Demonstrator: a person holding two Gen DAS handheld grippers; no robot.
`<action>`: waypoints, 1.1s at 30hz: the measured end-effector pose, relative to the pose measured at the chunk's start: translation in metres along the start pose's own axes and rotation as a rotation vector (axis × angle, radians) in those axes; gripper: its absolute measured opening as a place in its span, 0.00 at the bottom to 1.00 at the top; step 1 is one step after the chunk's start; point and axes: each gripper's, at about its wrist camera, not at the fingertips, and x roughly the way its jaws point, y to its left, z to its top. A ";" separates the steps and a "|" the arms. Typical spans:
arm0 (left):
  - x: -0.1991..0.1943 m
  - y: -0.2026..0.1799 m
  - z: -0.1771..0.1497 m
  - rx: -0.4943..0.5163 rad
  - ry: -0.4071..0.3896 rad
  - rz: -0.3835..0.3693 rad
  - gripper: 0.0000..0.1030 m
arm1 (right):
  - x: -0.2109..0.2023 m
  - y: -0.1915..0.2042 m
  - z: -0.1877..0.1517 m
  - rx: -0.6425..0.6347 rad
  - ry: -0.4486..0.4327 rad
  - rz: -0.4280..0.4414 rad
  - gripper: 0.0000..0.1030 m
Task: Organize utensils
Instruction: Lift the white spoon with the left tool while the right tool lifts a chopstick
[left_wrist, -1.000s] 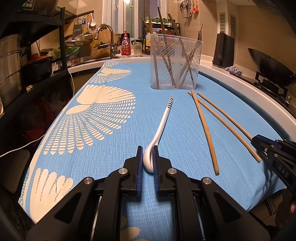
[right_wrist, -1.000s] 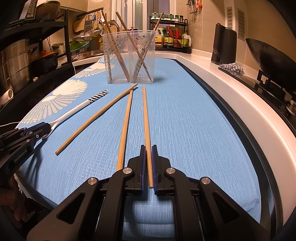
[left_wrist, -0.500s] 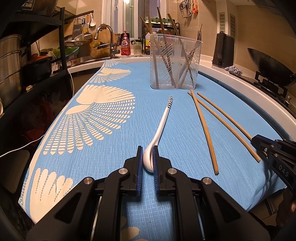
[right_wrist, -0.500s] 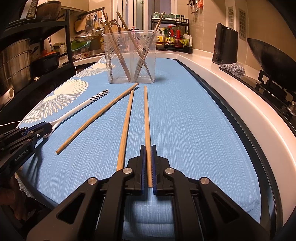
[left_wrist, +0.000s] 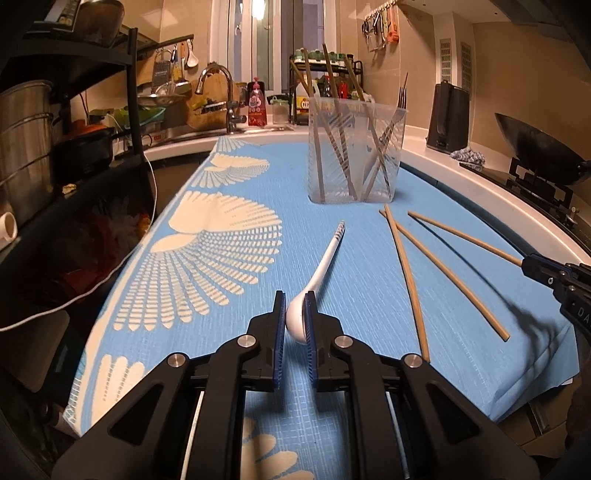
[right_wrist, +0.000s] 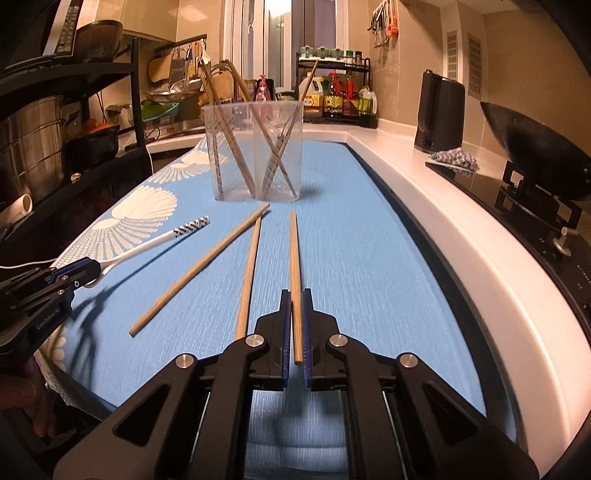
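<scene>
Chopstick (right_wrist: 295, 280) looks light, stiff, thin and prone to pivot; held at its near end by right hand-held gripper (right_wrist: 294, 325), jaws clamped on it, tip pointing far toward holder (right_wrist: 258, 151). Spoon (left_wrist: 317, 280) looks smooth, maybe fragile; left hand-held gripper (left_wrist: 295, 325) clamped on its bowl, near on blue-clothed desk (left_wrist: 229, 369). Two chopsticks lie loose between.

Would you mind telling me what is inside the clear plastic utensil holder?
The clear holder contains several wooden chopsticks leaning crosswise, and in the left wrist view a fork stands at its right side. The frosted walls blur the lower ends, so an exact count cannot be made.
</scene>
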 end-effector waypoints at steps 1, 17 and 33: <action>-0.002 0.000 0.002 0.000 -0.010 0.001 0.10 | -0.004 0.000 0.003 -0.001 -0.013 -0.001 0.05; -0.033 0.006 0.045 0.031 -0.160 0.009 0.11 | -0.041 -0.011 0.047 0.005 -0.142 -0.004 0.05; -0.046 -0.005 0.099 0.090 -0.240 -0.006 0.11 | -0.041 -0.007 0.111 -0.005 -0.182 -0.001 0.05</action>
